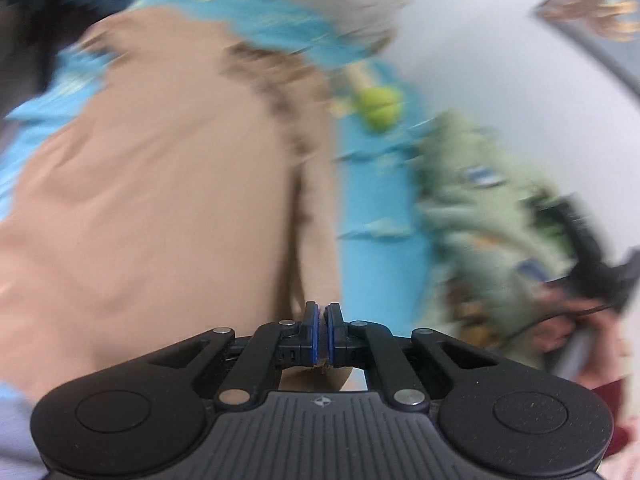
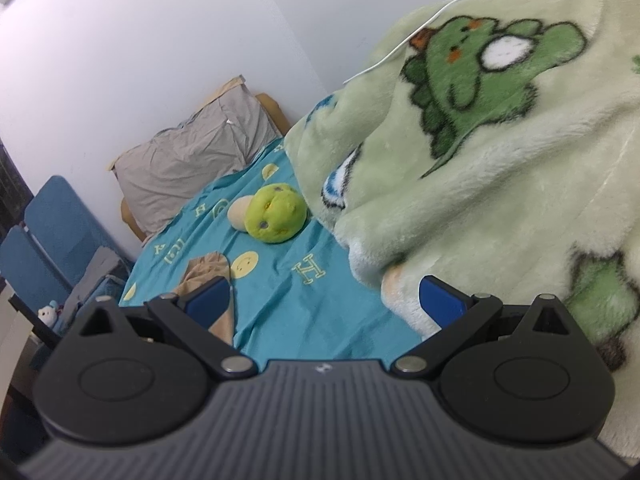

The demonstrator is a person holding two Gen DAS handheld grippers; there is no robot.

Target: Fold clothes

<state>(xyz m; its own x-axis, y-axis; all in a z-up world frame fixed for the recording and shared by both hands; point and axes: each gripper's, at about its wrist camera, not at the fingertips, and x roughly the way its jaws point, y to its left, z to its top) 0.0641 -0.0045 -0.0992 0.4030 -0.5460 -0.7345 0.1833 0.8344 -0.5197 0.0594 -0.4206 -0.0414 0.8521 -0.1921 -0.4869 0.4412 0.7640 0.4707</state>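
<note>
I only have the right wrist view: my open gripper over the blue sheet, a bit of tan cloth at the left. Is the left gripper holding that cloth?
Observer: Yes. In the left wrist view the left gripper is shut on the tan garment, with a thin edge of it pinched between the pads.
Operator: How much of the garment is there?
Observer: A lot; it spreads wide across the blue sheet, though the view is blurred.
Operator: Does it reach the green plush toy?
Observer: No. The green plush toy lies apart from it, with sheet between.
Operator: Can you see my right gripper from there?
Observer: Only a blurred hand on a dark handle at the right edge.
</note>
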